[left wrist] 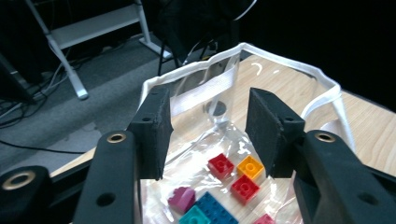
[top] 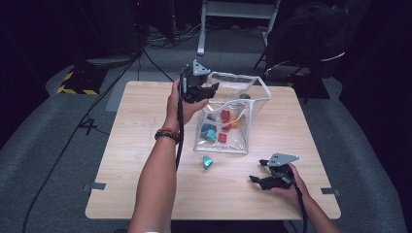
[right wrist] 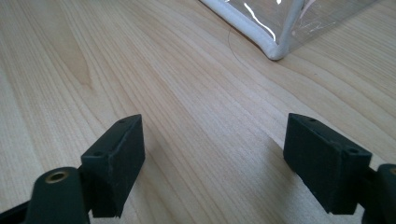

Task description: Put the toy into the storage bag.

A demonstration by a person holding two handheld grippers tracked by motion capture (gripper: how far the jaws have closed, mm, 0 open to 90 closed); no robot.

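With your left gripper [left wrist: 205, 135] spread above the clear bag [left wrist: 322, 84], its floppy rim could sag shut before the teal block [top: 207, 162], near your wide-open right gripper [right wrist: 212, 158], goes in.

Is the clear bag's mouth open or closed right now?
Open: the clear bag's white-trimmed rim gapes wide, and the bricks inside show through the opening.

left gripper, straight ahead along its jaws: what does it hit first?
Probably the clear bag: the left gripper, jaws open and empty, aims into its open mouth, so the far clear wall or the bricks below come first; depth is unclear.
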